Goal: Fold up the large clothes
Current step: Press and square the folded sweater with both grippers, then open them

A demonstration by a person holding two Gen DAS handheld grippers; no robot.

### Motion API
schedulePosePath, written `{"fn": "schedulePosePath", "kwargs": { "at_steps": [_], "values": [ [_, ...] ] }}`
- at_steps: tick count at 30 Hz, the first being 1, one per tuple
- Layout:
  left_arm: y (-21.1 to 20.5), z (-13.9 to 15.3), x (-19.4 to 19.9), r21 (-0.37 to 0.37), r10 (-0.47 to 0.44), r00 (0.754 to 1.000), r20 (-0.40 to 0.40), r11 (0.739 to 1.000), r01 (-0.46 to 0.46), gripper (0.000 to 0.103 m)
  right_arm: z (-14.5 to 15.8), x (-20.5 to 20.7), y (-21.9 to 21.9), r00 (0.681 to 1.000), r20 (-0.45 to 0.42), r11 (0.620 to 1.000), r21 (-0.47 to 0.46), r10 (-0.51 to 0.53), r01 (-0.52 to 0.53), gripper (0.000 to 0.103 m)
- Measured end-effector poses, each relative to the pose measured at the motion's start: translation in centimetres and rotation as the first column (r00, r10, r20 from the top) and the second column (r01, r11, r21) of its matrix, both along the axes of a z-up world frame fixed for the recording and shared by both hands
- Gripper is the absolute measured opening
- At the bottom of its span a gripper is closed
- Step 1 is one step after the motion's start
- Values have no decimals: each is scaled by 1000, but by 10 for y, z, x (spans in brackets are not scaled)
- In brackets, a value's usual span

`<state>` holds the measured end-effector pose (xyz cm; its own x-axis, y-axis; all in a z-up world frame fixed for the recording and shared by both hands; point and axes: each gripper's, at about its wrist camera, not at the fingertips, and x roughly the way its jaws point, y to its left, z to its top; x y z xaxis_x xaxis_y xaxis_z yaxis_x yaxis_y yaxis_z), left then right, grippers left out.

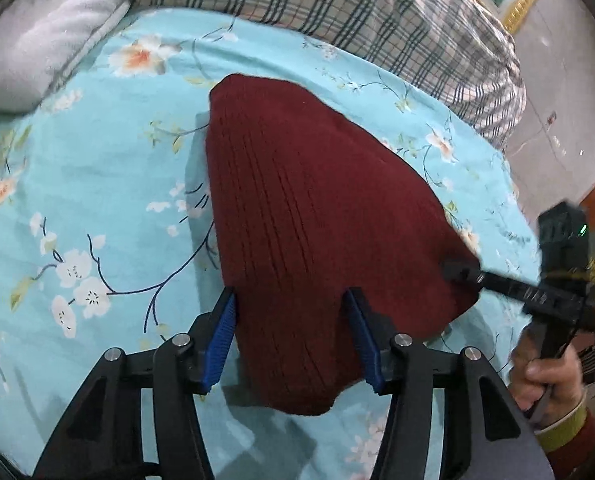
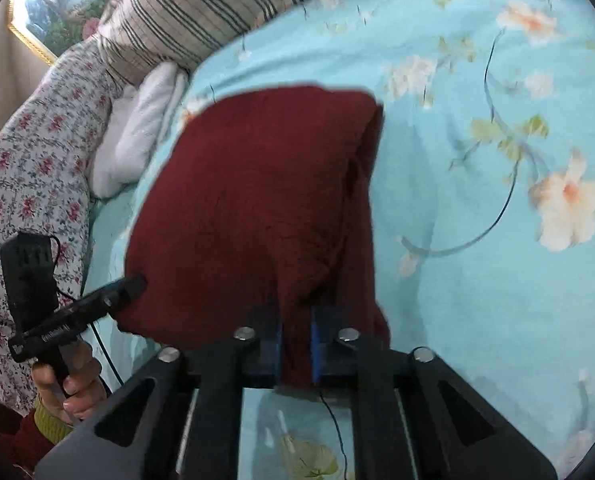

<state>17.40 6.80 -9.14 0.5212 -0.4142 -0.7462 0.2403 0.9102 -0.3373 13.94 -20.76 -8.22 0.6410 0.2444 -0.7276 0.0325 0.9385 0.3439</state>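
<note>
Dark red knit, the folded sweater [image 1: 317, 240] lies on the floral blue bedsheet [image 1: 97, 184]; the left gripper [image 1: 291, 304] stands with jaws apart over its near edge, pads clear of the cloth. From the right wrist, the right gripper [image 2: 295, 336] pinches the sweater's near edge [image 2: 295, 320] between narrow jaws.

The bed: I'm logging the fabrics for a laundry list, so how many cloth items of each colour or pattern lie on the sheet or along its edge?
Dark red knitted garment: 1
White fluffy towel: 1
Plaid checked quilt: 1
Red-flowered white quilt: 1
Turquoise floral bedsheet: 1
Total: 5
</note>
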Motion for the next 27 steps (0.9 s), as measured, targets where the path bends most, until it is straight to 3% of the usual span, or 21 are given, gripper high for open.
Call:
{"fn": "schedulePosePath", "kwargs": {
  "at_steps": [3, 5, 7, 9, 11, 14, 16, 19, 20, 23, 27],
  "values": [
    [-15, -4, -4, 79, 6, 1000, 16, 997, -7, 54, 5, -1, -7, 1000, -2, 998, -59, -5, 5, 9],
    [-23, -6, -5, 133, 22, 999, 30, 991, -26, 54, -10, 7, -13, 997, -72, 999, -53, -1, -3, 10],
    [-27, -6, -7, 157, 28, 999, 39, 987, -34, 54, -15, 4, -13, 996, -86, 999, -48, -16, 12, 19],
    [-26, -7, -7, 159, 29, 999, 39, 987, -35, 54, -2, -4, -9, 999, -39, 997, -76, -38, 35, 19],
    [-24, -8, -7, 147, 33, 999, 32, 988, -37, 54, 26, -21, -2, 996, 72, 991, -120, -49, 58, 19],
    [-20, -9, -7, 134, 37, 999, 31, 990, -41, 54, 54, -29, 18, 985, 168, 990, -143, 26, -2, 19],
    [-20, -10, -8, 129, 40, 999, 34, 991, -44, 54, 45, -17, 30, 990, 124, 986, -156, 74, -54, 19],
    [-17, -13, -8, 112, 42, 999, 32, 993, -45, 55, 1, 6, 19, 999, -25, 989, -145, 22, -25, 18],
    [-16, -15, -9, 104, 43, 999, 29, 994, -46, 55, -16, 12, 11, 998, -65, 995, -99, 2, -9, 9],
    [-12, -21, -9, 76, 51, 999, 17, 996, -52, 57, -25, 8, -4, 999, -30, 1000, 8, -16, 17, 8],
    [-10, -22, -7, 50, 60, 998, -2, 997, -60, 58, -18, 2, 1, 999, -32, 1000, -14, -18, 18, 8]
  ]
}}
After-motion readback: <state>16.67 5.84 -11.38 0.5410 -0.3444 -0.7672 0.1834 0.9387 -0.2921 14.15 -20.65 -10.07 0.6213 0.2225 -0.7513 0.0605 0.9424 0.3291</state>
